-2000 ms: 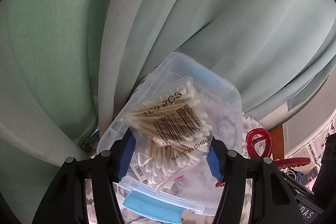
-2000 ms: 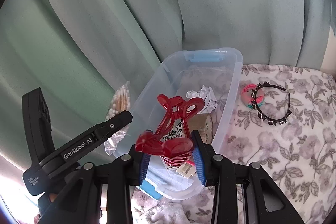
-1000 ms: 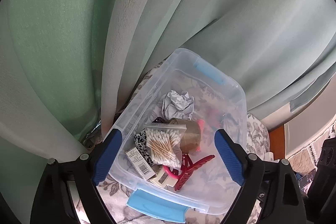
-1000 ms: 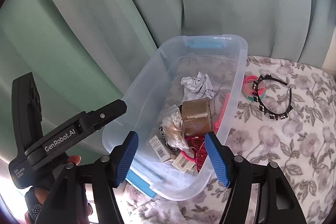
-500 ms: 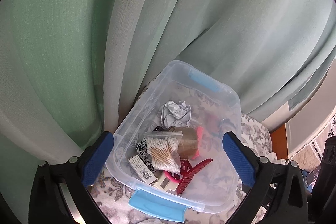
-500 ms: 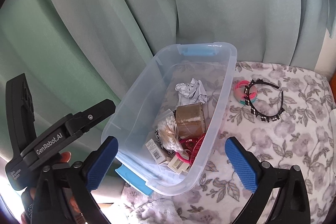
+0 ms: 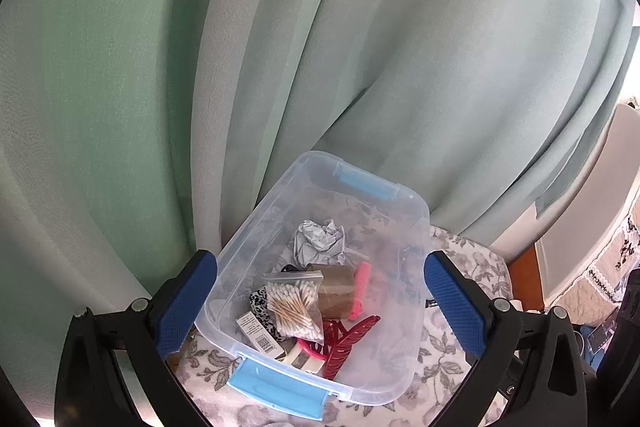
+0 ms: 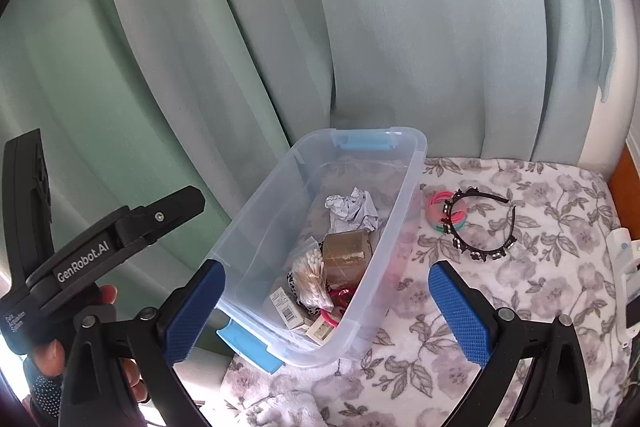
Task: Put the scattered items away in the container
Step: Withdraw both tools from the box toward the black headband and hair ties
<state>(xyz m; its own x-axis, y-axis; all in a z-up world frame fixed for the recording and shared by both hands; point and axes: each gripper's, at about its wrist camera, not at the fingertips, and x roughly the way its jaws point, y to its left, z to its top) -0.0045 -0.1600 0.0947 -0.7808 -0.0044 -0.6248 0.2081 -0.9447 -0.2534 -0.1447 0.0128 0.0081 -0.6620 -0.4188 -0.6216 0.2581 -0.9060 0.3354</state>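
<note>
Looking from your right gripper [image 8: 326, 311], you see the black headband [image 8: 482, 223] lying on the flowered cloth [image 8: 520, 291], to the right of the clear container [image 8: 276, 223] and far of your right finger. Its arc runs left to right, and it touches the pink hair ties [image 8: 440, 213] at its left end. Both jaws stand wide open and hold nothing. Your left gripper [image 7: 320, 311] hovers over the container, also wide open and empty, so I judge the right one is nearer for this pick.
</note>
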